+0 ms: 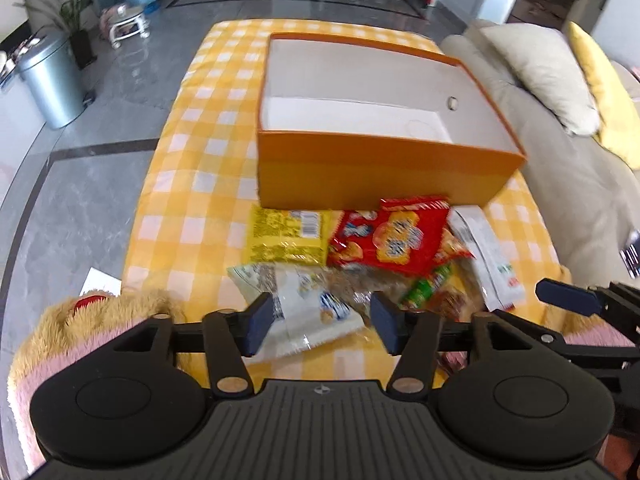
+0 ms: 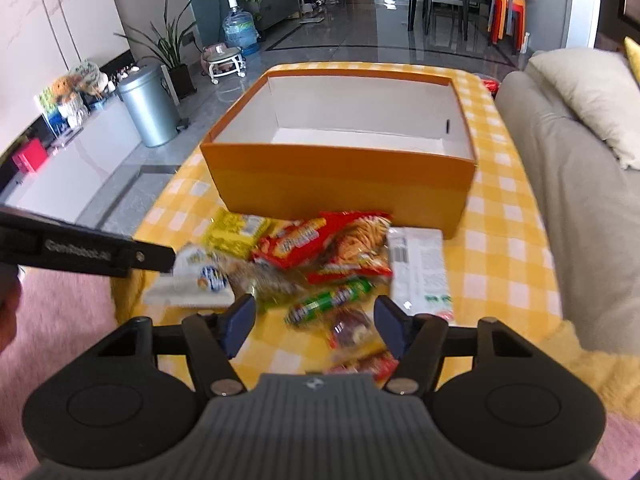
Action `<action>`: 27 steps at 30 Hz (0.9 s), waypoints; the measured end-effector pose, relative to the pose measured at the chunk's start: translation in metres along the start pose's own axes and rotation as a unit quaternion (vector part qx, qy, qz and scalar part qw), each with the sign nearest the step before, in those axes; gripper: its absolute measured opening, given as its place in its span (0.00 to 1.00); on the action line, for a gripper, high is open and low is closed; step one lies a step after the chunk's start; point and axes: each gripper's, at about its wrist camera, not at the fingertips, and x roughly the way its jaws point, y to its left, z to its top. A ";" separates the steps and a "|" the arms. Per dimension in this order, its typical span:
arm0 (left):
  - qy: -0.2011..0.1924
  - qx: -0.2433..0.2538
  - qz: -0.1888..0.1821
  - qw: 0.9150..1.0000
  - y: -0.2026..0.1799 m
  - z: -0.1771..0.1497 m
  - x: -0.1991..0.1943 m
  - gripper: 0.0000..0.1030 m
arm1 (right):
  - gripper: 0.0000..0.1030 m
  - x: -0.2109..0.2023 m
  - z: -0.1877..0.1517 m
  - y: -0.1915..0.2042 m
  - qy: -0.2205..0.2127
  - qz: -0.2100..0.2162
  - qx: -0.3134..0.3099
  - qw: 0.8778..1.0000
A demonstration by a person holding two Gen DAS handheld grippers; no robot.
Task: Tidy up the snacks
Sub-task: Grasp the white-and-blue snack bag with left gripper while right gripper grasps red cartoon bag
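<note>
A box sits on the table, in the middle toward the far edge. Its top is open. In front of the box, nearer the near edge, lies a pile of snack packs, some on top of others. One pack lies at the left of the pile, close to the box. One long pack lies at the right of the pile. A sofa stands just beside the right edge of the table, with a pillow on it. A bin stands on the floor, well off to the left.
</note>
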 end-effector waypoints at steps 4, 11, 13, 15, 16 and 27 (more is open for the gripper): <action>0.021 -0.018 -0.001 1.000 0.008 0.010 0.017 0.75 | 0.64 0.022 0.016 0.002 -0.002 0.011 -0.014 1.000; 0.069 -0.049 0.004 0.996 0.022 0.017 0.048 0.75 | 0.81 0.067 0.042 0.014 -0.016 0.015 -0.148 0.989; 0.078 -0.055 0.005 0.995 0.024 0.018 0.054 0.74 | 0.81 0.079 0.048 0.014 -0.008 0.023 -0.170 0.985; 0.089 -0.054 0.014 0.994 0.024 0.018 0.061 0.73 | 0.81 0.093 0.052 0.014 0.002 0.027 -0.189 0.982; 0.092 -0.054 0.017 0.994 0.025 0.018 0.063 0.73 | 0.81 0.099 0.053 0.015 0.008 0.030 -0.198 0.980; 0.120 -0.067 -0.002 0.990 0.034 0.015 0.087 0.66 | 0.83 0.141 0.050 0.019 0.049 0.057 -0.255 0.964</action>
